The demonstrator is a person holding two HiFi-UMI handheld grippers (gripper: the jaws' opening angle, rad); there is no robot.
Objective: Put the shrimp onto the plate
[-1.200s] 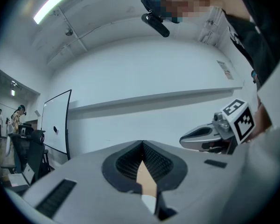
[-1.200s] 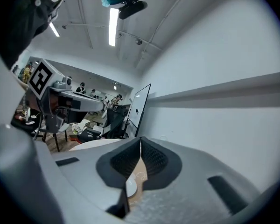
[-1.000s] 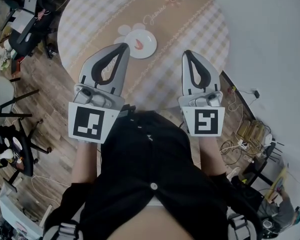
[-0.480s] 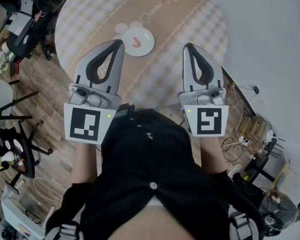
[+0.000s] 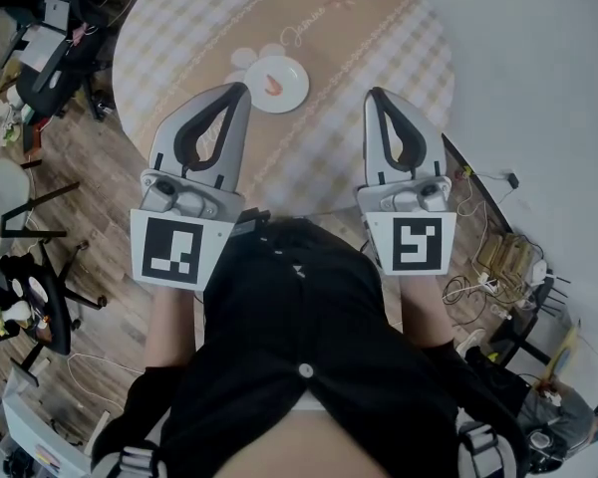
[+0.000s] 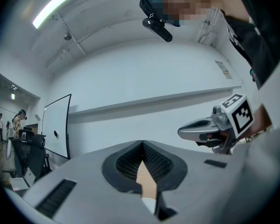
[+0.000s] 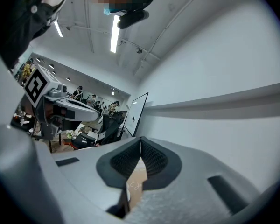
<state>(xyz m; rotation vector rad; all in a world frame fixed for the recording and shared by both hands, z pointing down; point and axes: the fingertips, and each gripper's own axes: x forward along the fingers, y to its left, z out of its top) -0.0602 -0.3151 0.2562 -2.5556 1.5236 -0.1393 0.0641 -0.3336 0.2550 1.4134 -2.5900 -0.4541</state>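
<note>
shrimp (image 5: 272,83) lies on the white plate (image 5: 292,97), at one o'clock of the left gripper (image 5: 242,89), while it and the right gripper (image 5: 373,97) hover pressed together, holding nothing.

- Table (image 5: 379,48): one, round.
- Plate (image 5: 293,98): one, white.
- Shrimp (image 5: 274,84): one, on the plate.
- Grippers: two, the left gripper (image 5: 241,90) and the right gripper (image 5: 376,98).
- Marker cubes (image 5: 174,249): two, one per gripper.
</note>
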